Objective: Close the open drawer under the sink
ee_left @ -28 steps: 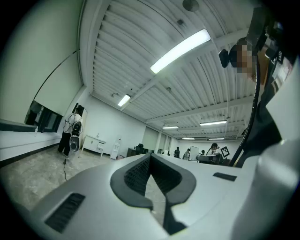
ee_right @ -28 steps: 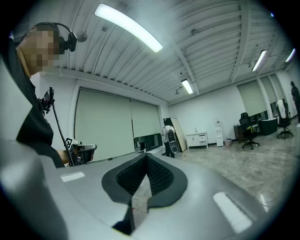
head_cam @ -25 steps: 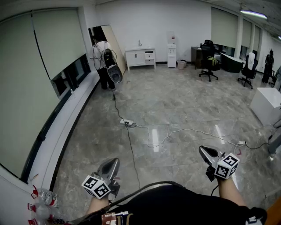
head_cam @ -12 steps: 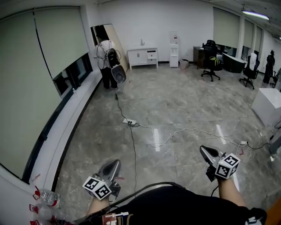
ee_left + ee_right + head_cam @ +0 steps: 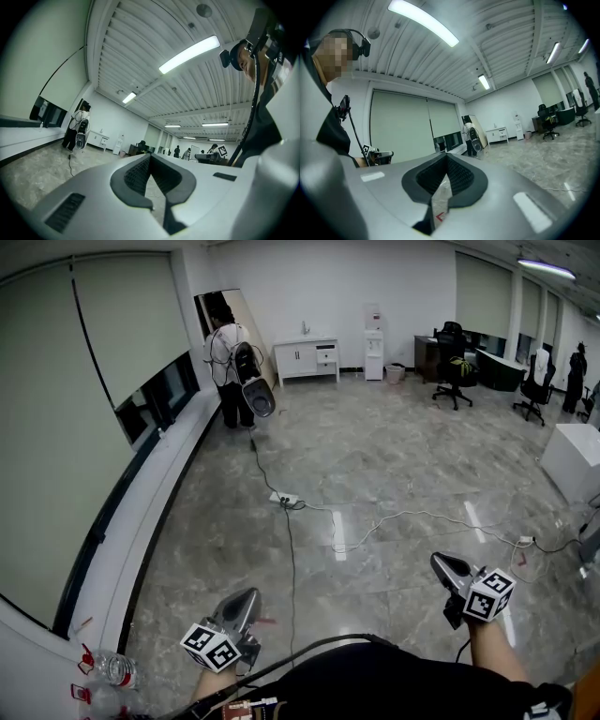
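Observation:
The white sink cabinet (image 5: 307, 359) stands against the far wall, across the room from me. It is too small here to tell whether its drawer is out. It also shows small in the left gripper view as the cabinet (image 5: 98, 139) and in the right gripper view as the cabinet (image 5: 498, 135). My left gripper (image 5: 248, 597) is held low at the bottom left, shut and empty. My right gripper (image 5: 439, 562) sits at the bottom right, also shut with nothing in it. Both point ahead over the marble floor.
A person with a backpack rig (image 5: 230, 357) stands just left of the cabinet. A cable and power strip (image 5: 284, 499) cross the floor ahead. A water dispenser (image 5: 373, 341), office chairs (image 5: 453, 351) and a white table (image 5: 570, 460) are to the right. A bottle (image 5: 117, 670) lies on the left ledge.
The view has crept forward: the power strip and cables slid lower in the frame. The person at the back shifted slightly right. Both grippers keep their pose, shut.

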A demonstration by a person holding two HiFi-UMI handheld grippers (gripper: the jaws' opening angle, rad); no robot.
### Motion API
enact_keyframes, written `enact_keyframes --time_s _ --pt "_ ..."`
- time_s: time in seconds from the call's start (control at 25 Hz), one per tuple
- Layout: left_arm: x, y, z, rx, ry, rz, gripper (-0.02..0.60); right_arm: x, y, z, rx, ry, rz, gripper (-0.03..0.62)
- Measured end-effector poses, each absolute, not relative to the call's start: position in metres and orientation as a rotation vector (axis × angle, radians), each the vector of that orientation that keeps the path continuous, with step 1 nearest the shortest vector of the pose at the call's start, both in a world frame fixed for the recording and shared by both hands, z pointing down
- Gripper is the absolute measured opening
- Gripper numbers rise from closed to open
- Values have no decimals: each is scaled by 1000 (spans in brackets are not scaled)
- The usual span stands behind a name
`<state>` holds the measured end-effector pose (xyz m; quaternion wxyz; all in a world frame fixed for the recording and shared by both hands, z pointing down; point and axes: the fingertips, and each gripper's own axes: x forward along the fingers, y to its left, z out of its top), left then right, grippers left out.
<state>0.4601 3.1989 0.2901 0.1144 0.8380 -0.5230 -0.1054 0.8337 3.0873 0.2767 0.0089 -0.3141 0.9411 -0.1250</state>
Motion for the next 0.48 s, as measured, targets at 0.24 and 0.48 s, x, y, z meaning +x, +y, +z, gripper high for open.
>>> enact_keyframes --time_s 0.24,0.48 --pt "442 3184 301 2428 -1525 -317 -3 819 3076 290 -992 2965 -424 2" --pt "454 3150 307 2413 -1526 -279 -3 827 3034 296 -980 2961 -448 0"
